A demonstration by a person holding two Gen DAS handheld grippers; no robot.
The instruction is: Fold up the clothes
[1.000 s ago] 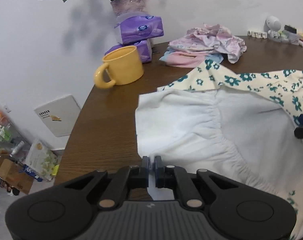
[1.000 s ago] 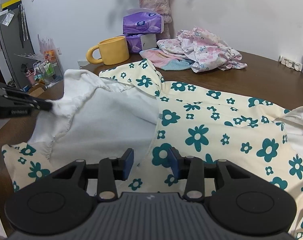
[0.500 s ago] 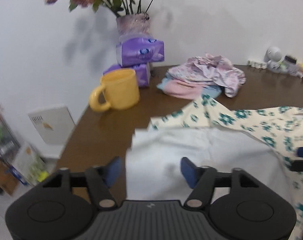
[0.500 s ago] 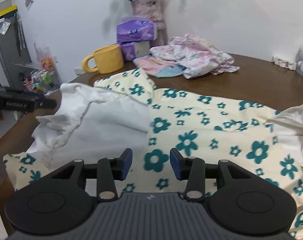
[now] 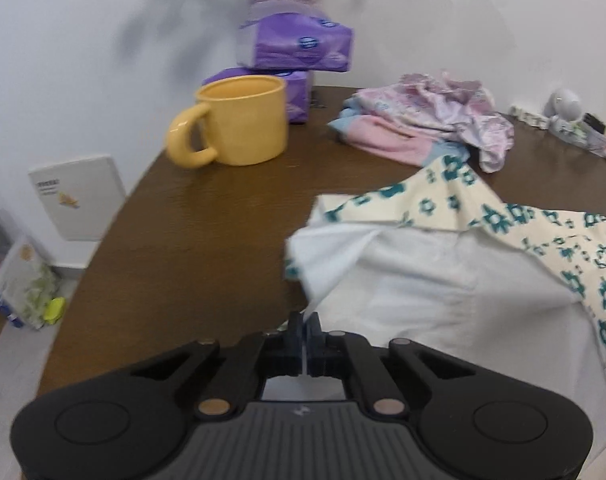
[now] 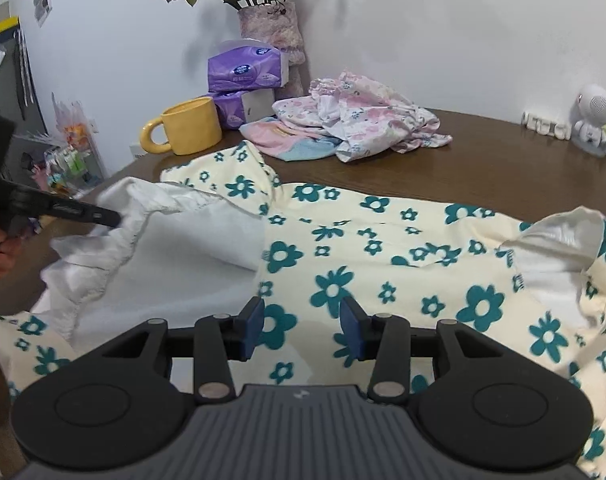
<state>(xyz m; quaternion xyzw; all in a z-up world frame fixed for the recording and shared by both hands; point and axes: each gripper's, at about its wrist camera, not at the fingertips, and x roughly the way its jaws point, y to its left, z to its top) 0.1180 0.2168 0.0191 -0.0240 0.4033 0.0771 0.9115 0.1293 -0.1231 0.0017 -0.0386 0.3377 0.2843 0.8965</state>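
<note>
At the bottom centre of the left wrist view we see our left gripper with its jaws pressed together on a white edge of the floral garment; the right wrist view shows it at the left edge of the frame, pinching the gathered white hem and holding it raised off the table. Our right gripper hovers low over the teal-flowered cloth at bottom centre, its jaws apart and holding nothing. The garment lies spread across the lower half of both frames, its white lining turned up on the left side. We judge a fold of that side is in hand. The next move calls for carrying the pinched hem across while the other gripper steadies the cloth. Behind, toward the upper left, stand a yellow mug and a heap of pink clothes.
</note>
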